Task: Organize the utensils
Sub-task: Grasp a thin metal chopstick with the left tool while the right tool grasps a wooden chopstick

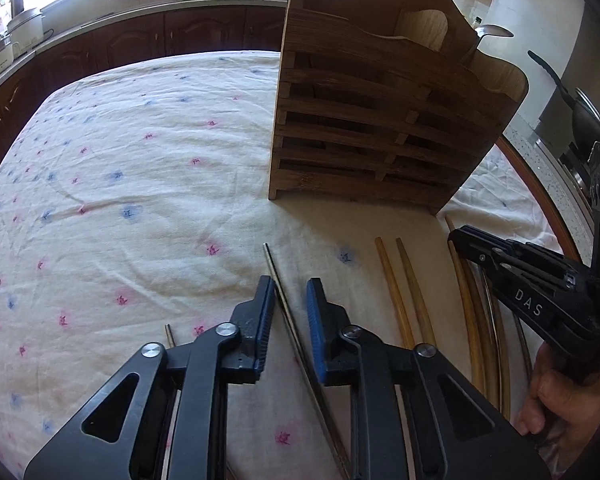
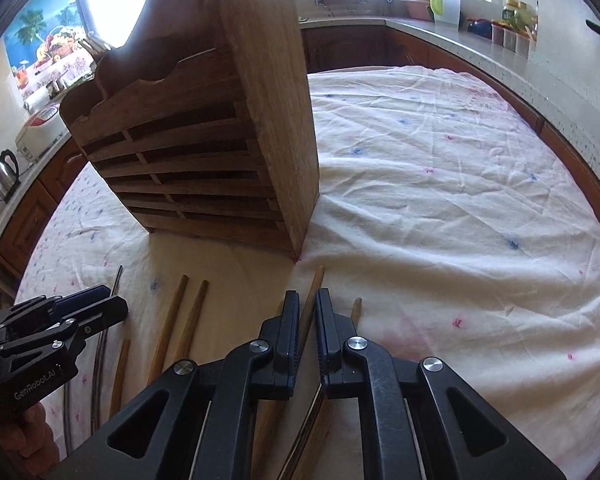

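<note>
Two grippers work the near edge of a flowered tablecloth [image 1: 140, 160] where chopsticks lie in a loose row, pointing toward the slatted wooden utensil holder [image 1: 360, 140] that stands on the far side.

My left gripper [image 1: 290, 296] straddles a metal chopstick [image 1: 274, 276]: the rod rests against the left blue pad, while the right pad stands clear of it, so this pair is not yet gripping.

My right gripper [image 2: 307, 308] is clenched on a wooden chopstick [image 2: 318, 276]. The stick fills the narrow slot between the pads, and its far end pokes out toward the holder's near corner. Both tools tilt steeply down at the cloth, a posture that suits pinching thin sticks lying flat.

Between the two grippers, a pair of pale wooden chopsticks [image 1: 396, 280] lies untouched, side by side. More sticks, wooden and metal, lie beneath the right gripper, beside the hand [image 1: 560, 400] that holds it.

A spoon [image 1: 496, 32] already stands in the holder's right compartment, which suggests each kind of utensil gets its own slot.

By my reading the sorting is at an early stage, with most of the chopsticks on the cloth. The likely risk is a thin, smooth metal rod slipping or pivoting in the pads when lifted near one end.
</note>
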Available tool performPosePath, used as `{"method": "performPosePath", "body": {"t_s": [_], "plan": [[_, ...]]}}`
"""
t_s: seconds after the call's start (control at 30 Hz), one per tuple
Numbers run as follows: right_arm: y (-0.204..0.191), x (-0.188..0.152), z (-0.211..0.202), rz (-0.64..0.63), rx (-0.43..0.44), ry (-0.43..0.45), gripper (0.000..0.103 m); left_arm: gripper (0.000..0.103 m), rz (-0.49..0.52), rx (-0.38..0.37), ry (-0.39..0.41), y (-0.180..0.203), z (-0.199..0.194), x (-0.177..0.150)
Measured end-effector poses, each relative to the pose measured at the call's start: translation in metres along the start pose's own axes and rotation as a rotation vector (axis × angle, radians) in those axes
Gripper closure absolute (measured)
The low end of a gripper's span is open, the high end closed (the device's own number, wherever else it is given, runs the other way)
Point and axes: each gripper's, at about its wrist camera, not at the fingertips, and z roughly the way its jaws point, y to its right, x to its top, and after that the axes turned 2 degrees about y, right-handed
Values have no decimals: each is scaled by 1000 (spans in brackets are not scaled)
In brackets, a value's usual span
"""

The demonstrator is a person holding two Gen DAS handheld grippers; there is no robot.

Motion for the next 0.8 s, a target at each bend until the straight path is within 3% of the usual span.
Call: {"method": "performPosePath", "body": {"t_s": [0.1,0.3,0.8], "plan": [[-4,-1,1,-22,-19,8,94,98,-20,-19,2,-6,0,1],[2,-3,-13,36,49,17,96,99,-64,-55,21,-13,-18,-4],[-6,-15,-152,65,299,283,98,99,-74,-208,224,-9,-146,-13]]}}
